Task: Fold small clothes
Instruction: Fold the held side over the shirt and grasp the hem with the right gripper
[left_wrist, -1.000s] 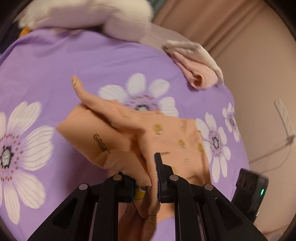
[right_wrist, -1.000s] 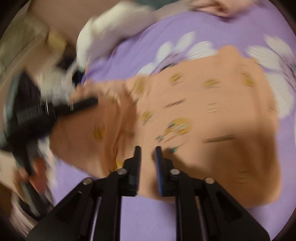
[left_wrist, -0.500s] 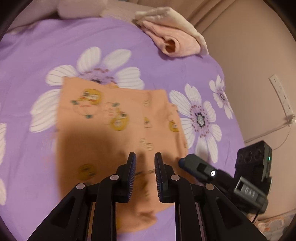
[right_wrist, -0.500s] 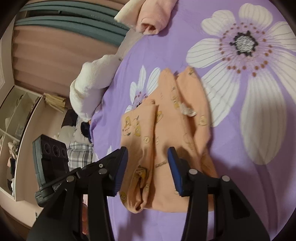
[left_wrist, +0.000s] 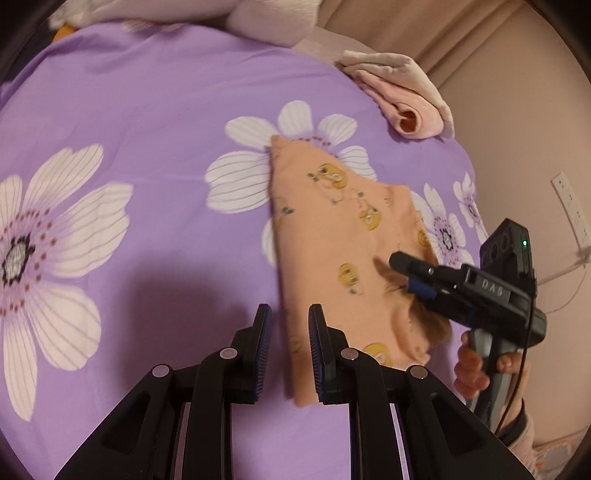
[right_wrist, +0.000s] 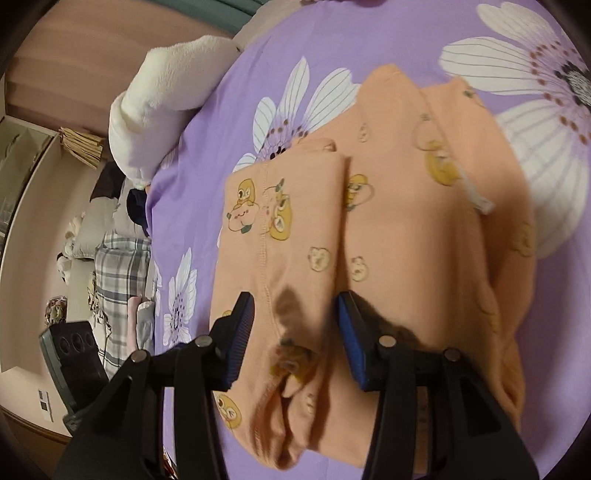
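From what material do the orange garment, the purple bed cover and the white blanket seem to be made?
The orange garment looks like soft knit cotton, matte, with printed cartoons and visible stitched seams. The purple bed cover seems a smooth woven sheet, perhaps cotton or polyester, with a faint sheen and printed flowers. The white blanket looks like plush fleece, with a fuzzy nap.

The left wrist camera is looking forward and down past the left gripper (left_wrist: 287, 345) from fairly high, taking in the orange garment (left_wrist: 343, 251) ahead and the right gripper (left_wrist: 400, 263). The right wrist camera is sitting much closer, facing the same orange garment (right_wrist: 388, 240) between its spread fingers (right_wrist: 351, 339).
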